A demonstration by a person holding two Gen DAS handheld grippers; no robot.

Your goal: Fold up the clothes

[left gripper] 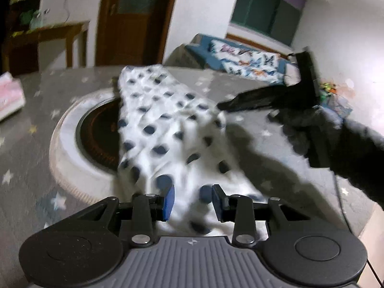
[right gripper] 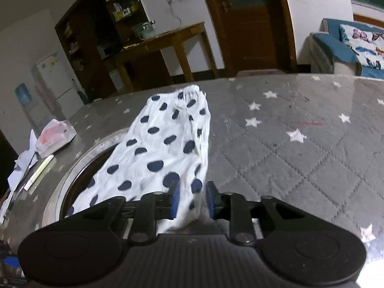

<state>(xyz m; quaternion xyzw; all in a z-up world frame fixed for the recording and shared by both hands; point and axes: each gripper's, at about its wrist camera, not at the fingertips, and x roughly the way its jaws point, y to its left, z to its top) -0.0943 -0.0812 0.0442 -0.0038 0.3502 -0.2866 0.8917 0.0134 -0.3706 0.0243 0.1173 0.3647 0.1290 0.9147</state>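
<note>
The white garment with dark blue spots [right gripper: 158,148] lies in a long, narrowed strip on the grey star-patterned table cover [right gripper: 276,148], one side draped over the round sunken burner [left gripper: 96,139] at the table's middle. It looks soft, thin and creased, already folded lengthwise. The step in hand seems to be a fold at the near end. The left gripper [left gripper: 193,200] has cloth between its part-open jaws; whether the pads pinch it I cannot tell. The right gripper [right gripper: 192,199] stands part open, the hem loose between its pads. Next, I'd judge, both must pinch and carry that end toward the far one
</note>
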